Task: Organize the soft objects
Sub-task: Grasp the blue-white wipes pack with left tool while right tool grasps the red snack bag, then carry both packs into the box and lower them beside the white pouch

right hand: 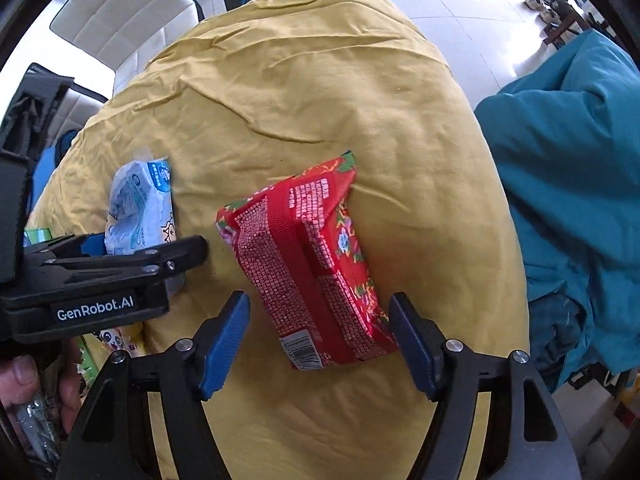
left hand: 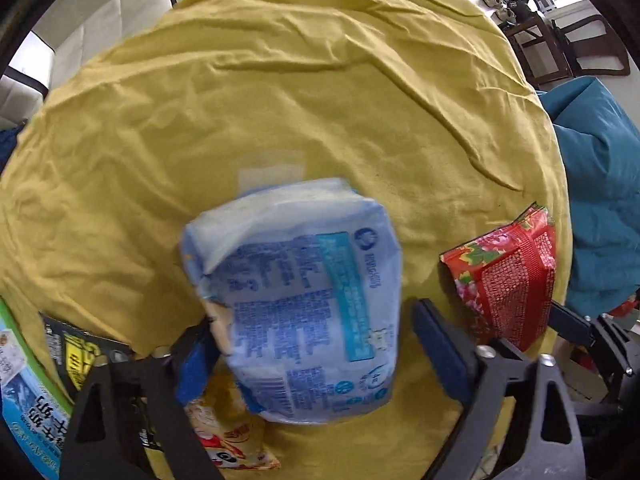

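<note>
A blue and white soft tissue pack (left hand: 296, 304) lies on the yellow cloth (left hand: 280, 100) between the fingers of my left gripper (left hand: 316, 344), whose jaws stand open around it. The left finger touches the pack's edge; the right finger stands apart from it. A red flowered soft pack (right hand: 312, 264) lies on the same cloth (right hand: 320, 92) between the open fingers of my right gripper (right hand: 320, 336), which do not touch it. The red pack also shows in the left wrist view (left hand: 508, 276), and the blue pack (right hand: 140, 208) and left gripper (right hand: 120, 260) show in the right wrist view.
More packets lie at the cloth's near left edge: a yellow cartoon bag (left hand: 228, 436), a black and yellow one (left hand: 76, 352) and a green and blue one (left hand: 28, 400). A teal fabric heap (right hand: 568, 184) sits to the right. A white sofa (right hand: 120, 20) and tiled floor lie beyond.
</note>
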